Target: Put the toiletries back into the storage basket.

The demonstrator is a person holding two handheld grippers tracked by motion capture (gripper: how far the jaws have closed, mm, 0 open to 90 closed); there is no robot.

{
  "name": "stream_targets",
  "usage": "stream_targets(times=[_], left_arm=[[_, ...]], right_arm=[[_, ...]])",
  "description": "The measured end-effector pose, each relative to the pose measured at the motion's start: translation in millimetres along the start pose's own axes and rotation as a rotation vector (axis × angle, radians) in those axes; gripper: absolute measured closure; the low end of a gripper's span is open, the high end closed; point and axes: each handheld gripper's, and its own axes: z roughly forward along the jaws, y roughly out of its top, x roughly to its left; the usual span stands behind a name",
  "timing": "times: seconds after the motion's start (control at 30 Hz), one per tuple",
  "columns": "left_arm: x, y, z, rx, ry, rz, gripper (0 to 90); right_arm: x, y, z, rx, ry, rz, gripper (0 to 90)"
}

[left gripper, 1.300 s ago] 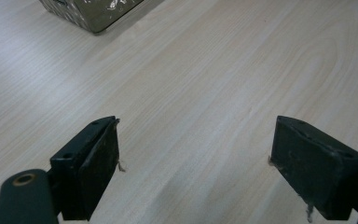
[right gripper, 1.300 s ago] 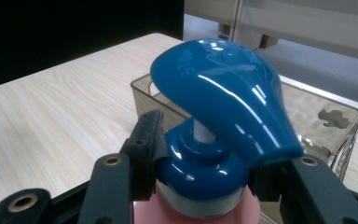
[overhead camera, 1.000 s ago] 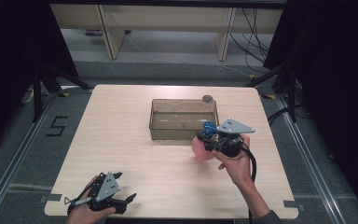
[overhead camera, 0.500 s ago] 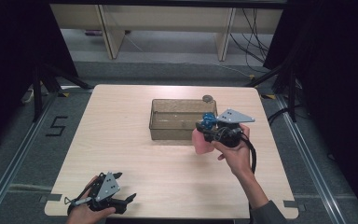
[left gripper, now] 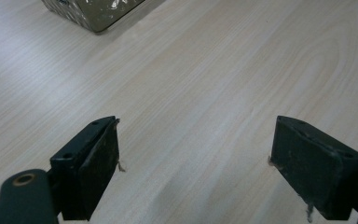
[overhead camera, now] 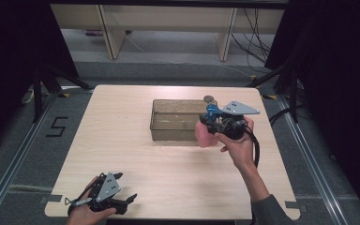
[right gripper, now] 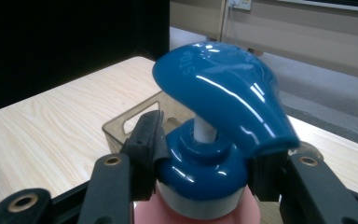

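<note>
At the table's right side: the right gripper [overhead camera: 211, 123] held a pump bottle [overhead camera: 205, 133] up beside the bin [overhead camera: 158, 125]
Right gripper's jaws: closed on the bottle's blue collar, one pad on each side of it; the blue pump head [right gripper: 223, 95] stood just above the pads
Bottle: pink body below the collar, white band between; it hung at the bin's near right corner, off the table [overhead camera: 131, 159]
Bin: clear brown plastic, in the middle of the table's far half
Left gripper [overhead camera: 122, 204]: at the table's near left edge, in the person's hand; jaws wide apart, nothing between them, bare wood beneath
Small round thing [overhead camera: 210, 99]: just behind the bin's far right corner; too small to tell what
</note>
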Motion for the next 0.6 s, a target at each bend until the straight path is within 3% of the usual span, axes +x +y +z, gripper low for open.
stream_targets(times=[0.1, 0.23, 0.27, 0.3, 0.43, 0.47, 0.6], left_arm=[[0.8, 0.5, -0.4, -0.003, -0.009, 0.001, 14.8], [1.2, 0.4, -1.3, -0.001, -0.013, -0.001, 14.8], [-0.4, 0.3, 0.2, -0.019, -0.012, -0.023, 14.8], [1.4, 0.7, -1.2, 0.0, -0.013, 0.004, 14.8], [0.8, 0.2, -0.7, -0.003, -0.01, 0.001, 14.8], [-0.7, 0.4, 0.1, -0.017, -0.009, -0.026, 14.8], [0.9, 0.4, -1.5, -0.002, -0.014, -0.003, 14.8]], right_arm=[[-3.3, 5.3, 1.7, 0.003, -0.002, -0.015, 53.5], [-7.0, 10.2, 6.2, -0.003, 0.008, 0.01, 53.5], [-7.4, 11.0, 6.9, -0.004, -0.008, 0.017, 53.5], [-10.1, 12.2, 8.3, -0.003, 0.008, 0.004, 53.5], [-13.4, 15.4, 12.3, 0.004, -0.01, 0.027, 53.5], [-14.9, 16.1, 14.1, -0.004, -0.009, 0.019, 53.5], [-20.4, 19.7, 19.6, -0.001, -0.027, 0.031, 53.5]])
